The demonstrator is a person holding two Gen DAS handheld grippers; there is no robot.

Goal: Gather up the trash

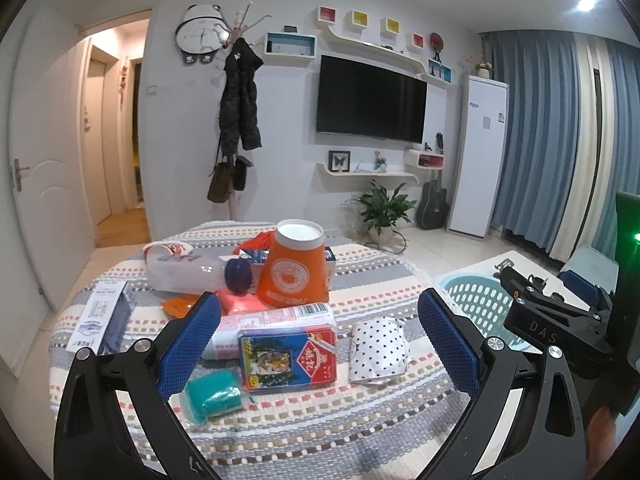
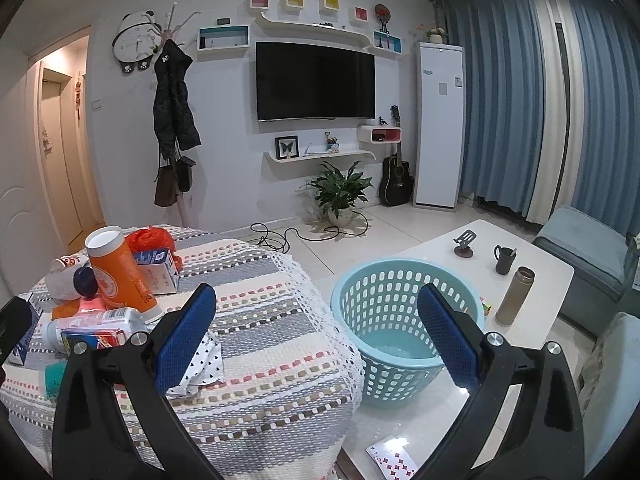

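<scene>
Trash lies on a round table with a striped cloth (image 1: pixel 360 412): an upturned orange cup (image 1: pixel 295 268), a red card box (image 1: pixel 288 360), a clear plastic bottle (image 1: pixel 276 326), a teal wad (image 1: pixel 214 398), a white dotted mask (image 1: pixel 378 350). My left gripper (image 1: pixel 320 344) is open and empty, above the card box. My right gripper (image 2: pixel 316 336) is open and empty, between the table edge and a light blue slotted basket (image 2: pixel 400 312) on the white coffee table. The basket also shows in the left wrist view (image 1: pixel 476 300). The mask (image 2: pixel 200 368) lies by my right gripper's left finger.
A white box (image 1: pixel 100 316), a toppled cup (image 1: pixel 168 254), a blue cap (image 1: pixel 238 274) and an orange bag (image 2: pixel 154 240) sit further back. On the coffee table (image 2: pixel 532 264) stand a thermos (image 2: pixel 514 296), a dark mug (image 2: pixel 505 259) and a phone stand (image 2: pixel 464 242). A cable (image 2: pixel 300 234) lies on the floor.
</scene>
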